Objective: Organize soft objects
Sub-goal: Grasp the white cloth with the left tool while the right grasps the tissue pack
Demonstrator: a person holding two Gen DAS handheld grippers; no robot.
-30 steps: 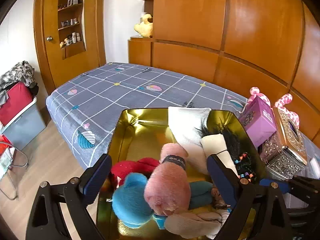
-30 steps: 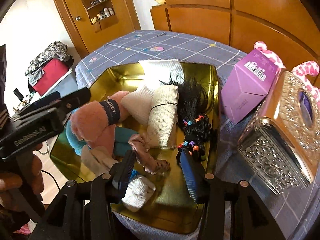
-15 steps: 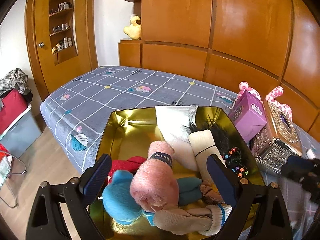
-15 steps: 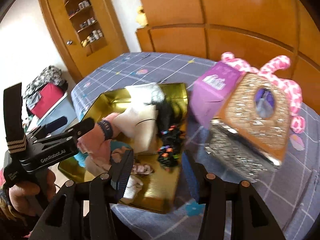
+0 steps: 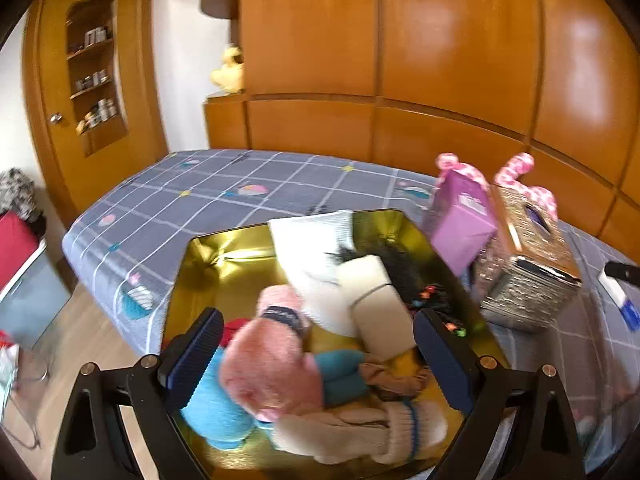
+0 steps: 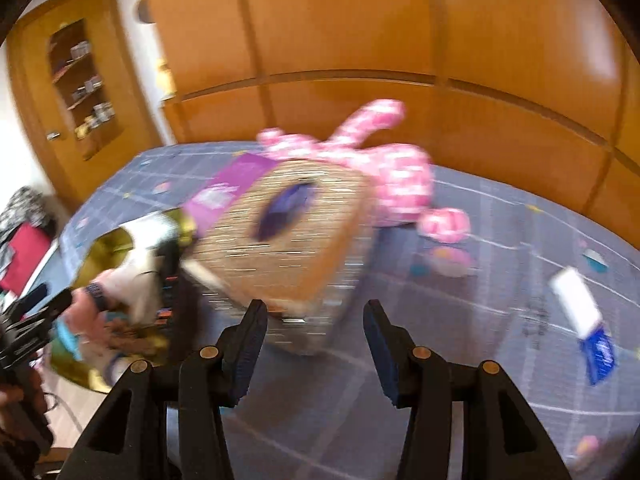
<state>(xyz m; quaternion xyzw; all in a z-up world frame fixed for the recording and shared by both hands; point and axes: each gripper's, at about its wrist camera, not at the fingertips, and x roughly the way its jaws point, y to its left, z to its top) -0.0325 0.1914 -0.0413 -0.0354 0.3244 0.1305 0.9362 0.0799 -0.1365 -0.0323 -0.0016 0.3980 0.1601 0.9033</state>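
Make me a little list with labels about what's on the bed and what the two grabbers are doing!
place: bed with grey checked cover
gold tray: holds soft things in a pile
in tray: pink fluffy roll, blue knit piece, beige sock, white cloth, black hair piece
beside tray: purple box, glittery tissue box
behind boxes: pink spotted plush
left gripper: open, over the tray, holding nothing
right gripper: open, empty, facing the tissue box
picture: blurry

Soft things lie in the tray (image 5: 208,264) on the bed (image 5: 168,208), boxes (image 5: 528,280) just right.
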